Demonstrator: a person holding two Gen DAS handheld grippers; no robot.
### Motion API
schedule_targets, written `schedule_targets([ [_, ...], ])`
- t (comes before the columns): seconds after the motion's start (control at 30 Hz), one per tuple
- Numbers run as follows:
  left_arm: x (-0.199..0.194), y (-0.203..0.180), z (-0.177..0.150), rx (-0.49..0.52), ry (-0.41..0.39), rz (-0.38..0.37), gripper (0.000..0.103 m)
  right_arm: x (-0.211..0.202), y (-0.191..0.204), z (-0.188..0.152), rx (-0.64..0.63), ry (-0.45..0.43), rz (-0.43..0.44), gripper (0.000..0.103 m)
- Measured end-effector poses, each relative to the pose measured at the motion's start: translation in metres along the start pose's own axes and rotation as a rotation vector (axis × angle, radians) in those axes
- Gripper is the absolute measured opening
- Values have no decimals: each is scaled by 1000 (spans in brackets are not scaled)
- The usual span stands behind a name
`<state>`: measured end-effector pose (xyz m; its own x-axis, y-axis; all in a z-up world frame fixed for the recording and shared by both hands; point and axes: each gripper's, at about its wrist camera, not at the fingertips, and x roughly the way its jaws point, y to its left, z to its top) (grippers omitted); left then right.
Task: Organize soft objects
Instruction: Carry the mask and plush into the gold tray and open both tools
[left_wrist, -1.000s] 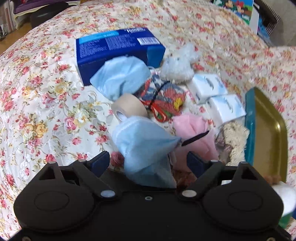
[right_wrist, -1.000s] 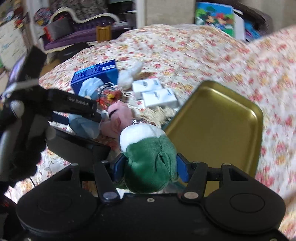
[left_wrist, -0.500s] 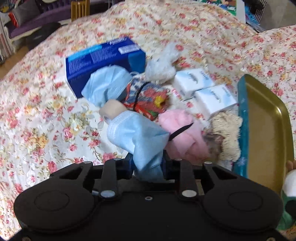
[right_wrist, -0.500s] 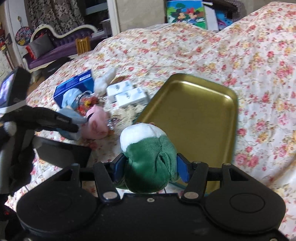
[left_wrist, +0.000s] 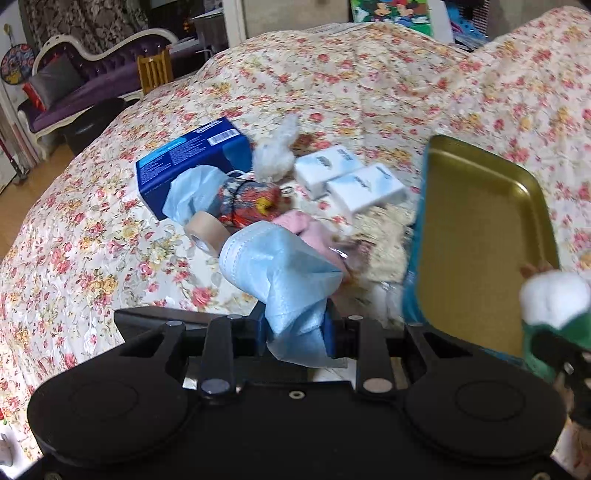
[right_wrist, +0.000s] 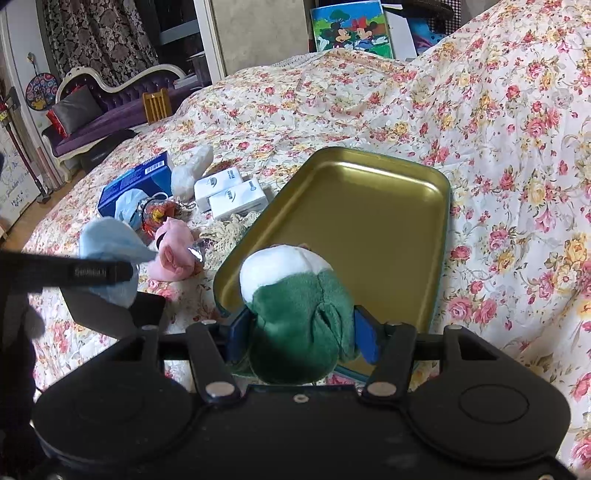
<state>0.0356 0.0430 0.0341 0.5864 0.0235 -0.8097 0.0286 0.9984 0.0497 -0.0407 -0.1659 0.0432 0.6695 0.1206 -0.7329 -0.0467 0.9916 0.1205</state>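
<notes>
both grippers are clamped on soft things: the left gripper (left_wrist: 295, 328) pinches a crumpled blue face mask (left_wrist: 284, 273) lifted above the floral bedspread (left_wrist: 92, 258), the right gripper (right_wrist: 301, 334) squeezes a green and white plush toy (right_wrist: 299, 306) over the near edge of the empty gold tray (right_wrist: 369, 221); a pink plush (right_wrist: 173, 254) lies just left of the tray.

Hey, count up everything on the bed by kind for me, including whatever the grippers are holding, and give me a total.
Face masks: 2, one in the left gripper, one by the box
Tissue packs: 2
Plush toys: 4, green in the right gripper, pink, white, patterned
Blue box: 1
Tape roll: 1
Lace cloth: 1
Gold tray: 1
Total: 12
</notes>
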Motion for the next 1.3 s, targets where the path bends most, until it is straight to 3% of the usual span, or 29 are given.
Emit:
schedule_targets([
  [0.4,-24,-64,0,78,-7,-52,29,-8,-32,4,67,-18,-40,59],
  [0.9,5,-129,33,115,67,-101,30,-7,-91,32,187,-65,-103,59],
  [0.93,8,-131,35,116,76,-99,32,-6,-93,36,189,-68,-105,59],
  [1.1,22,-134,42,108,136,-94,62,3,-99,50,198,-59,-117,59],
  [1.3,34,-131,35,133,198,-61,66,26,-99,63,198,-37,-124,63],
])
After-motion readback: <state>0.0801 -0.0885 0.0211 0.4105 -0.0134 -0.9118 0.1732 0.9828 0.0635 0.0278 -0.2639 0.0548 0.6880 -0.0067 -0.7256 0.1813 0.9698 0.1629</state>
